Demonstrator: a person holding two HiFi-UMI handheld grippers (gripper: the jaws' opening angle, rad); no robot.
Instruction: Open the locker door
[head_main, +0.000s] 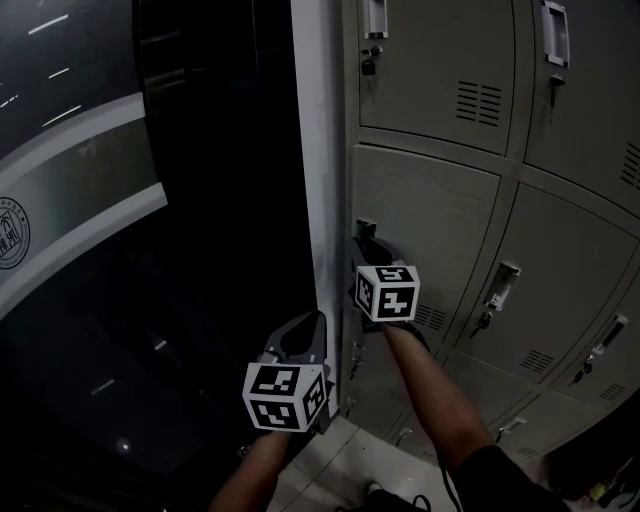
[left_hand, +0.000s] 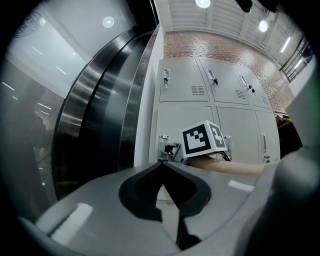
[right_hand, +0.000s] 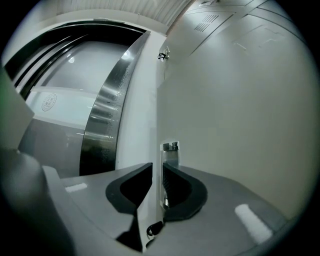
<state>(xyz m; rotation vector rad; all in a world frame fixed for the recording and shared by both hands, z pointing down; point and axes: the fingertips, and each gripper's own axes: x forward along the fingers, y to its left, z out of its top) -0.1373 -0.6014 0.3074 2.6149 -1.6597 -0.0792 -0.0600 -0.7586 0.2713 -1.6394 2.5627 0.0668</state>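
Observation:
The grey locker door (head_main: 430, 225) is in the middle row, leftmost column, and looks closed. Its small metal handle (head_main: 363, 228) sits at the door's left edge. My right gripper (head_main: 366, 248) is at that handle. In the right gripper view the thin handle tab (right_hand: 170, 146) stands between the jaws of the right gripper (right_hand: 157, 169), which are shut on it. My left gripper (head_main: 305, 328) hangs lower and to the left, away from the lockers. In its own view the left gripper (left_hand: 161, 167) is shut on nothing and looks toward the right gripper's marker cube (left_hand: 202, 139).
More grey lockers (head_main: 560, 270) fill the right side, several with handles and small locks (head_main: 503, 285). A white post (head_main: 318, 150) borders the lockers on the left. Beyond it is a dark curved glossy wall (head_main: 210, 200). Pale floor tiles (head_main: 330, 460) lie below.

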